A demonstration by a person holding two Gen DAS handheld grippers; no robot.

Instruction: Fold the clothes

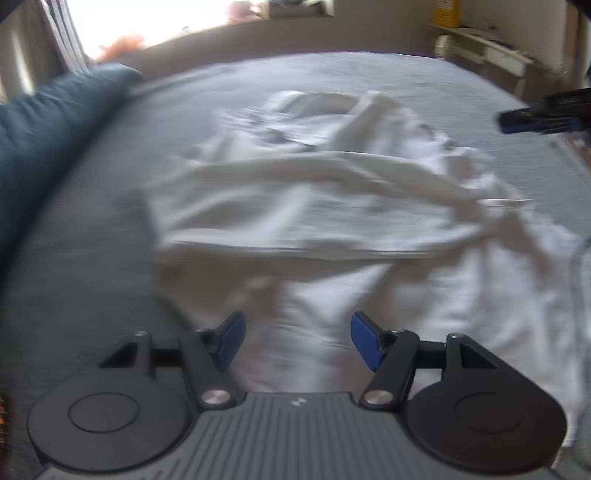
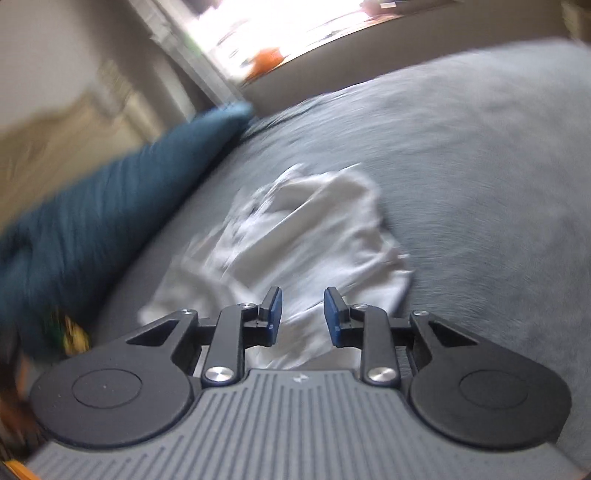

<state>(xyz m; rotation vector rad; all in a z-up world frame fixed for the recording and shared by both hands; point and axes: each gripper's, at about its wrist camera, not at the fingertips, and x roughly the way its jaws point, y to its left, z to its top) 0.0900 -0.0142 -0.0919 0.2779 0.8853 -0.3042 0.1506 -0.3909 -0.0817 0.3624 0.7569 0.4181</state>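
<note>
Both views are pretty motion-blurred. There's a white garment (image 1: 314, 206) lying crumpled on a grey bed (image 1: 92, 258), roughly mid-bed, with folds bunched across it and one flap spreading toward the near right edge. A teal pillow (image 1: 48, 140) sits along the left side of the bed, apart from the garment.

The left gripper (image 1: 297, 341) hangs over the near end of the garment, its blue fingers (image 1: 233, 338) spread wide with nothing pinched between them; only cloth shows below the gap. The right gripper (image 2: 303, 317) is angled down at the same garment (image 2: 314, 236) from the other side, fingers (image 2: 275, 314) parted by a narrower gap, nothing clamped either. Can't tell if either one actually touches the fabric.

In the left view, the right gripper's tip (image 1: 535, 118) pokes in at the far right, above the bed. Bright window (image 1: 166, 22) behind the bed, and a cluttered shelf (image 1: 480, 44) at the right.
</note>
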